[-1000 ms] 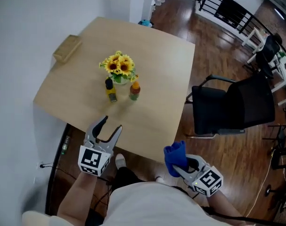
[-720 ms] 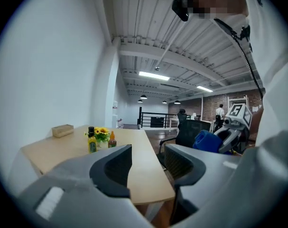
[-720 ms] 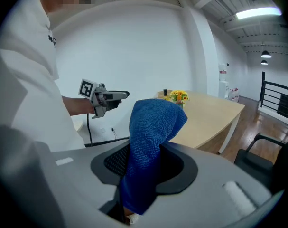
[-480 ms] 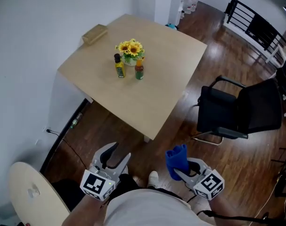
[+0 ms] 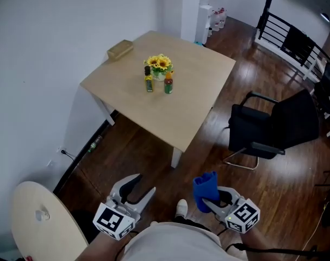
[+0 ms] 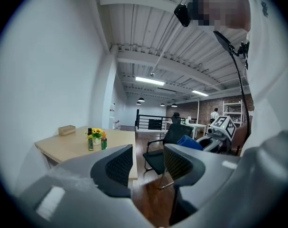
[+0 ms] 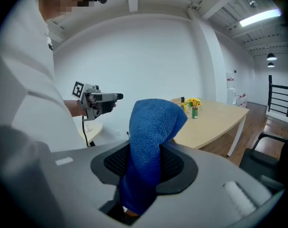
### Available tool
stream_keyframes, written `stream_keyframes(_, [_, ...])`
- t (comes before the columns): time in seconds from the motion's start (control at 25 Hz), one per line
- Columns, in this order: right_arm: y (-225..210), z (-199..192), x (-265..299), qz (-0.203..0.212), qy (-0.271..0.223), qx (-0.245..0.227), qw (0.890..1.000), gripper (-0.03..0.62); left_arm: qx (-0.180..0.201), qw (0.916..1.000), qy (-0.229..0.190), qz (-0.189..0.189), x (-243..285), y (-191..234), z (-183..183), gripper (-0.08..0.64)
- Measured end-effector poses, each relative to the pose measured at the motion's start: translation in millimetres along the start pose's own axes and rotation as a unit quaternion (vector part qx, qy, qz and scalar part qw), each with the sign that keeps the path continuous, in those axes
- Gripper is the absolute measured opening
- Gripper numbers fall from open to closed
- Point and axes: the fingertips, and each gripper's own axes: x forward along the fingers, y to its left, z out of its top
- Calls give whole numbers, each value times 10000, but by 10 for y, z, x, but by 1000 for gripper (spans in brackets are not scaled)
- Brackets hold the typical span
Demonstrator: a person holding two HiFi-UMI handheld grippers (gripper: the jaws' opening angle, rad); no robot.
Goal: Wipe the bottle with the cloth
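Observation:
Far ahead, on the wooden table [image 5: 197,91], stand a yellow bottle with a black cap [image 5: 148,84] and an orange-capped bottle [image 5: 168,86], both in front of a vase of sunflowers [image 5: 160,67]. Both grippers hang over the floor, well short of the table. My right gripper [image 5: 208,197] is shut on a blue cloth [image 5: 205,186] that sticks up between its jaws [image 7: 153,127]. My left gripper [image 5: 138,186] is open; its jaws have just been closing partway with nothing between them [image 6: 148,163]. The bottles show small in the left gripper view [image 6: 90,140] and in the right gripper view [image 7: 194,110].
A brown box [image 5: 120,49] lies at the table's far corner. To the right of the table stands a black office chair [image 5: 273,126]. A round white tabletop [image 5: 39,222] is at lower left by the wall. A black railing [image 5: 284,34] runs along the back right.
Both grippers and the view have drawn back from the table, which now looks smaller and farther off. The left jaws stand narrower. The cloth stays in the right gripper.

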Motion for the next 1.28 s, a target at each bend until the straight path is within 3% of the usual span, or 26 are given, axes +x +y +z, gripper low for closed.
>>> stream_keyframes(0.2, [618,7,-52,-55,-50,58,10000,153,234,9995,-136,-138,-647,-230,-110,215])
stream_keyframes(0.36, [1042,-29,-17,-50,-158,-99,9998,153,-130,9997,-190,-69,-1076,-252,-345,215])
stream_keyframes(0.56, [1460,-30,9,-8,-210,-67,9998,153,-220,9997,-129,23,-1413,-232,-494,215])
stream_keyframes(1.28, [1892,42,-83,-76,-283,-406,9987,153,-120,9995,-299,-24,-1725,-332,-513,215])
